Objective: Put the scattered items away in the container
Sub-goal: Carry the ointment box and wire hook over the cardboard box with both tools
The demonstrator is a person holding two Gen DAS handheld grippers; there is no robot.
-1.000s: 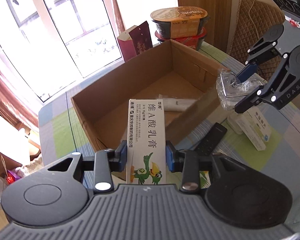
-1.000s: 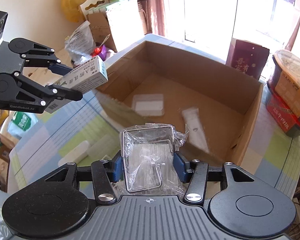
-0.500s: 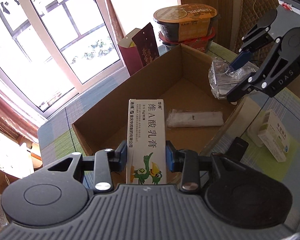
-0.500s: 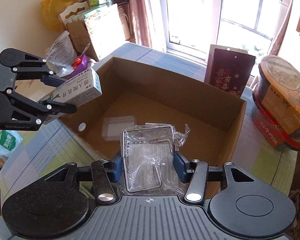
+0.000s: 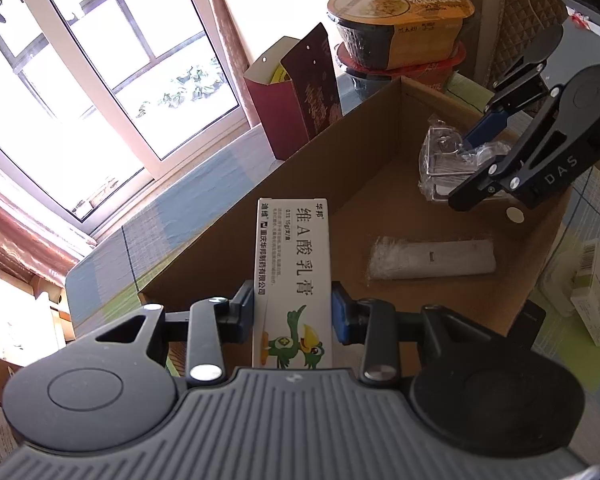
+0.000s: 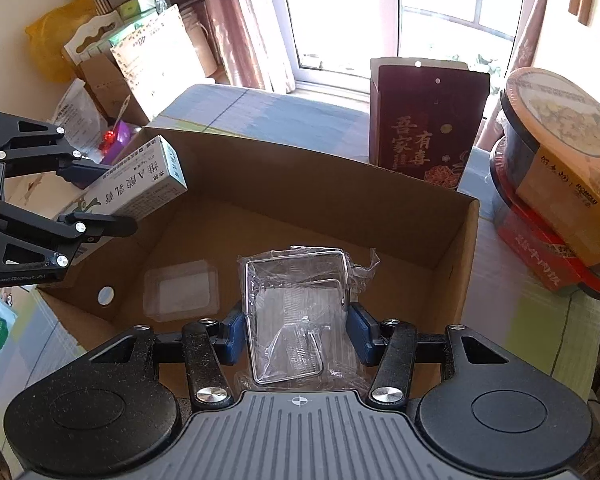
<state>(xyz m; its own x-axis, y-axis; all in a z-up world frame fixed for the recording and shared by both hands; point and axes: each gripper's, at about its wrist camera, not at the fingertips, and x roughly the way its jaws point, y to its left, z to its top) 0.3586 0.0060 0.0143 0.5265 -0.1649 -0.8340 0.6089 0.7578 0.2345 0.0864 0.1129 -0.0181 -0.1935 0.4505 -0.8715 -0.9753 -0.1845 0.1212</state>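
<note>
An open cardboard box (image 5: 380, 120) (image 6: 340, 184) stands on the table. My left gripper (image 5: 293, 312) (image 6: 96, 200) is shut on a white ointment carton (image 5: 294, 276) (image 6: 140, 184) with a green bird print, held above the box's near rim. My right gripper (image 6: 296, 332) (image 5: 480, 160) is shut on a clear plastic packet (image 6: 296, 312) (image 5: 444, 160), held over the box's inside. On the box floor lie a white wrapped tube (image 5: 432, 258) and a clear flat case (image 6: 180, 294).
A dark red carton (image 5: 300, 92) (image 6: 424, 116) and stacked instant-noodle bowls (image 5: 400, 36) (image 6: 560, 200) stand behind the box. White medicine boxes (image 5: 596, 292) and a dark remote (image 5: 532, 316) lie to the right of the box. Bags and cartons (image 6: 112, 76) crowd the room's left.
Both grippers moved forward toward the box with their items still held. The clear packet now hangs over the box's inside, and the carton sits closer above the near rim.
</note>
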